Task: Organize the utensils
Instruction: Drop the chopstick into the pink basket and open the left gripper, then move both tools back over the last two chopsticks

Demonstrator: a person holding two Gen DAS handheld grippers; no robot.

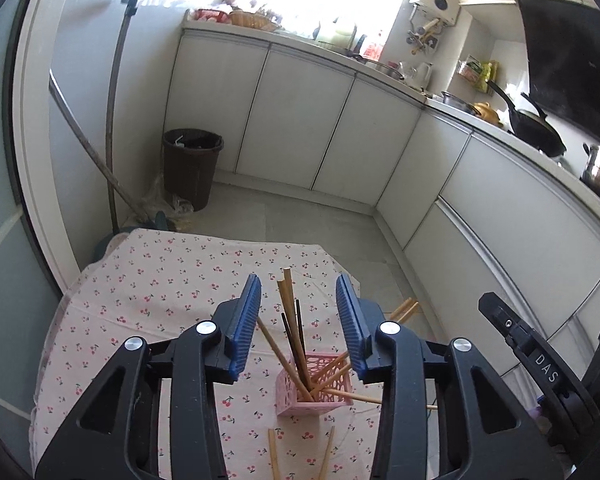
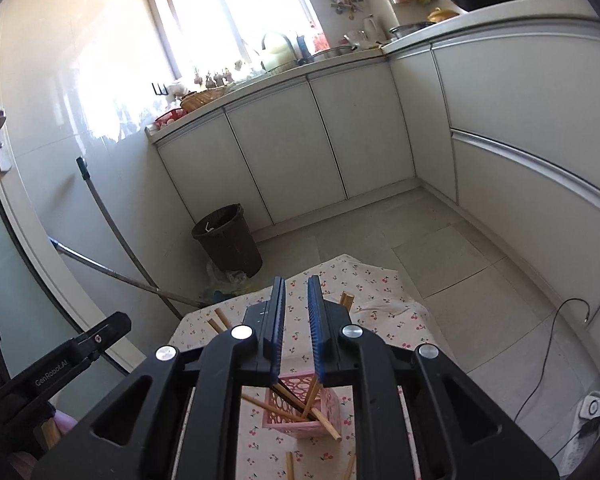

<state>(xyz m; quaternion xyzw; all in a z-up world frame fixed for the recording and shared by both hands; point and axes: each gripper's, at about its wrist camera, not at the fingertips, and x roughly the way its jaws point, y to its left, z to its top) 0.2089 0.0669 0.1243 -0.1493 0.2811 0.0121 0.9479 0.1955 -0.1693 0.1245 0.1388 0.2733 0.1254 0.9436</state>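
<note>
Overhead, chopsticks (image 1: pixel 290 332) in pink holder (image 1: pixel 314 390)

A hand-held gripper (image 2: pixel 297 294) with blue pads a narrow gap apart and nothing between them hovers over a pink lattice holder (image 2: pixel 300 416) of wooden chopsticks (image 2: pixel 327 426) on a cherry-print cloth (image 2: pixel 384 312) covering the worktop. Behind: dark bin (image 2: pixel 228 240), white cabinets (image 2: pixel 324 140).

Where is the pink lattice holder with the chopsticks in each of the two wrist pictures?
Left wrist view: the pink holder stands low and centre, on the cherry-print cloth.
Right wrist view: the pink holder is low and centre, partly hidden by the fingers.
Shared landmark: the dark waste bin on the floor by the cabinets.
</note>
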